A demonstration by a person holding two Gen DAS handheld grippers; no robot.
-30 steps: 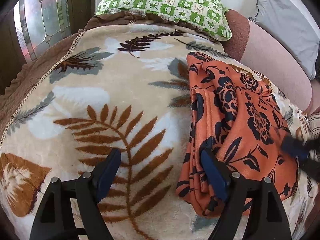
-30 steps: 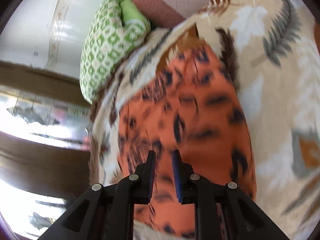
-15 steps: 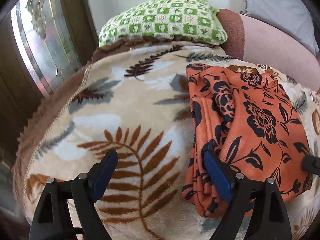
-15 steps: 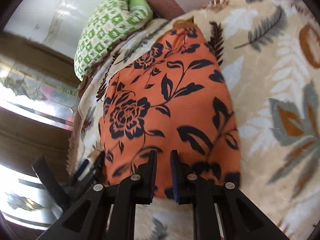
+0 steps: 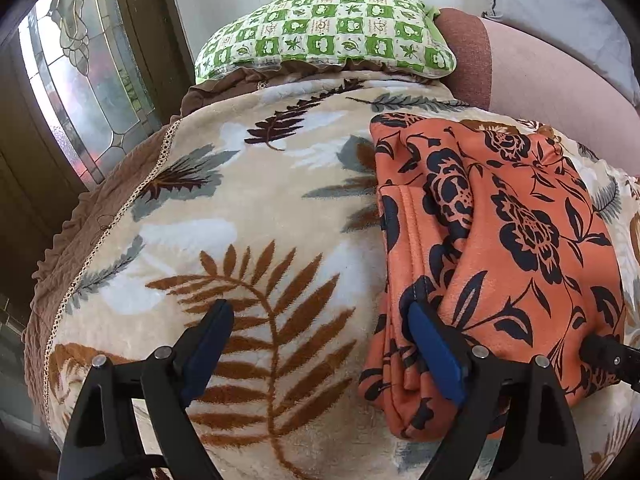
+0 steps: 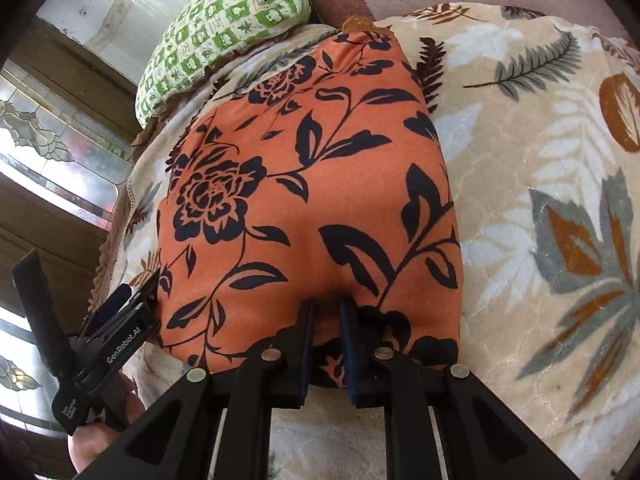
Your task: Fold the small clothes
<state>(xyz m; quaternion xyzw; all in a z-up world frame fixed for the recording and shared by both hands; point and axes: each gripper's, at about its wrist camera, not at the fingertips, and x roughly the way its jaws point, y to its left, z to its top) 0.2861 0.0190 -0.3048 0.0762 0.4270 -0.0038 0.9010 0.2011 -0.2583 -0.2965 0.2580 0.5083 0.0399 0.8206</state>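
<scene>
Pinching the near edge of the orange floral garment (image 6: pixel 312 184), the right gripper (image 6: pixel 325 344) has its fingers drawn narrow, with a thin fold of cloth caught between the two blue pads; the fabric puckers just ahead of the tips, which suggests a real hold on it. Beyond those fingers the garment lies as a folded, fairly smooth bundle on the leaf-patterned blanket (image 6: pixel 540 160), its far end reaching toward the green checked pillow (image 6: pixel 216 28).

The left gripper (image 5: pixel 320 344) stands wide and holds nothing: one finger hovers over bare blanket, while the other finger (image 5: pixel 436 352) lies against the garment's layered side edge, where several thicknesses of cloth stack up.

To do this step well, I judge that the right pinch should take all the layers at the edge, not the top one alone, or the bundle will peel open when lifted. The left fingers would do best closing on the stacked side edge just beside their inner pad, so that both near corners rise together. Carry the edge low and level toward the far end, and keep the plush blanket out of the grip, since it looks likely to snag and drag.
</scene>
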